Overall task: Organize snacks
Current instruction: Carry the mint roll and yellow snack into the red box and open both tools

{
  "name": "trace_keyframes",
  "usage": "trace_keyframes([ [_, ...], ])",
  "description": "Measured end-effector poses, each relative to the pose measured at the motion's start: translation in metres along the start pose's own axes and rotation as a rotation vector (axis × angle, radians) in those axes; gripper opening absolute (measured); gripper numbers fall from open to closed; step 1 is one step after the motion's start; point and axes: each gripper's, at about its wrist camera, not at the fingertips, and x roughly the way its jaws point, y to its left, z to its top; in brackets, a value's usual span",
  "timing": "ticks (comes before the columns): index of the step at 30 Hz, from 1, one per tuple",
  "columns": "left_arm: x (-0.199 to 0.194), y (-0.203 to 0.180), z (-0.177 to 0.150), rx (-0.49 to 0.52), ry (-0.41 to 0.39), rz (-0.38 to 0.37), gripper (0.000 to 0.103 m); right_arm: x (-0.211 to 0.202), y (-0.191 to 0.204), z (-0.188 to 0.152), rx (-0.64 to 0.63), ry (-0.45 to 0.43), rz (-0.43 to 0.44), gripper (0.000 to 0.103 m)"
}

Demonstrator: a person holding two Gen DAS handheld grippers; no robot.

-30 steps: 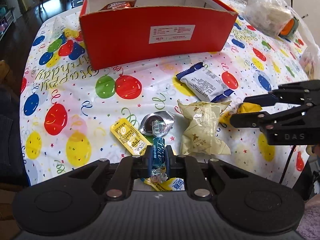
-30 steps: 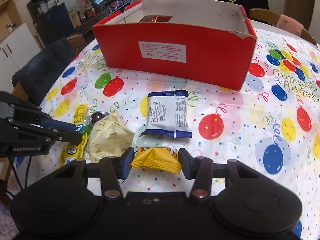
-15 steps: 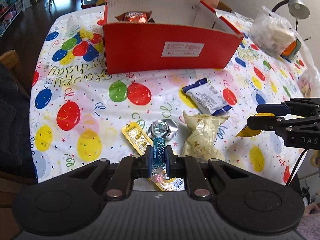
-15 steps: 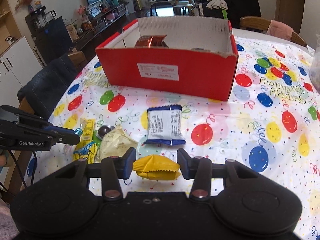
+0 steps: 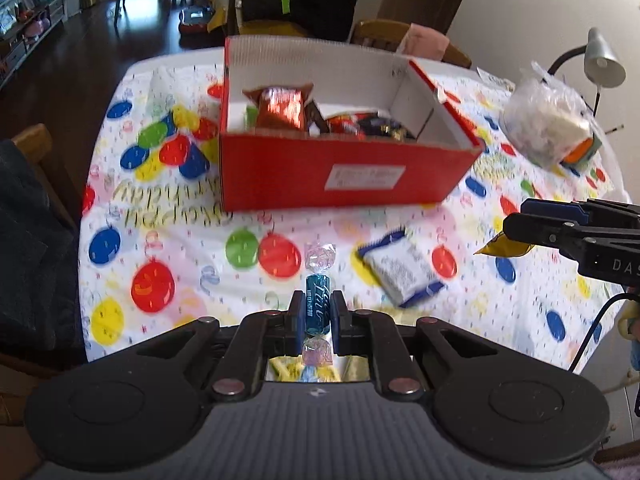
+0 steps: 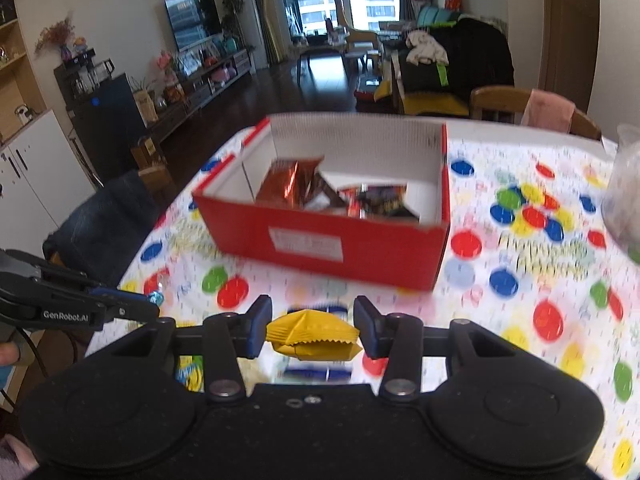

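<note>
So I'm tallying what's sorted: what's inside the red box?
Inside the red box: a shiny copper-red packet standing at left, dark and red wrappers piled beside it. The front wall hides anything lower.

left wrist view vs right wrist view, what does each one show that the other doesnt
Only the left wrist view shows the desk lamp and the whole blue-and-white packet on the tablecloth.

Only the right wrist view shows the television and the white cabinet.

Both show the red box with snacks inside, the left gripper shut on the blue candy, and the right gripper clamping the yellow packet.
</note>
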Motion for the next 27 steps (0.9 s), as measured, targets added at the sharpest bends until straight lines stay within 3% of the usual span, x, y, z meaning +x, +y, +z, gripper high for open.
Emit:
trace_keyframes([
  [13,-0.003,-0.015,0.071,0.030,-0.086,0.055,0.012,0.021,-0.015,0.067,-0.042,-0.062,-0.025,0.044],
  [27,0.036,-0.013,0.136,0.055,-0.075,0.133,0.012,0.076,-0.032,0.105,-0.025,0.001,-0.046,0.044],
])
